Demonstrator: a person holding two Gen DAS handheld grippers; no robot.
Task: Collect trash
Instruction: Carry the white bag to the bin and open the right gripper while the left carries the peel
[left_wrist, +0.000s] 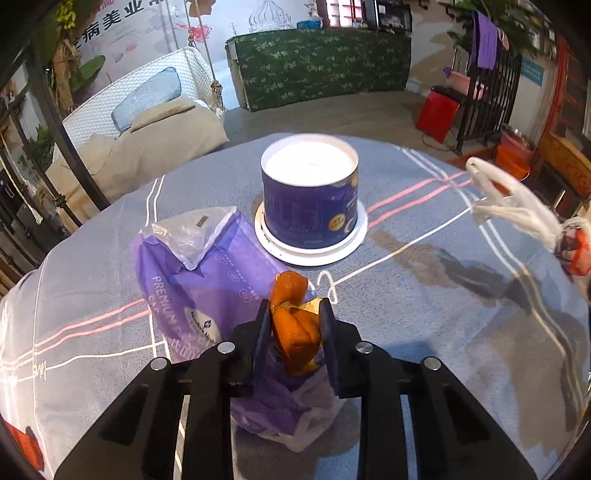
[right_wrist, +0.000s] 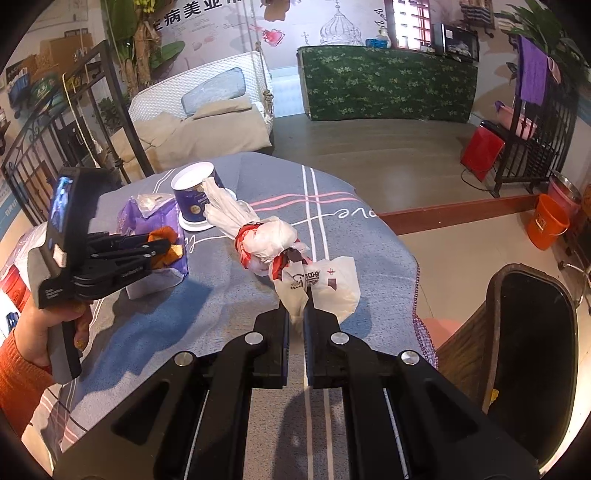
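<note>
Left wrist view: left tongs (left_wrist: 295, 325) clamped orange peel (left_wrist: 293, 332), purple bag (left_wrist: 207, 266) directly beneath. Right tongs (right_wrist: 297, 314) pinched white plastic bag (right_wrist: 325, 286); blue can (left_wrist: 310, 199) ahead.

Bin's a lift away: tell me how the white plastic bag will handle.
The white plastic bag probably stays floppy: thin film bunches between the right hand-held gripper fingers. Likely light, since it hangs crumpled. Its knotted part may swing or drag.

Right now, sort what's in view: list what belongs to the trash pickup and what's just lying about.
Belongs to the job:
- orange peel, clamped in the left gripper
- white plastic bag, pinched by the right gripper
- purple bag on the table

Just lying about:
- blue can
- orange bucket
- red box
</note>
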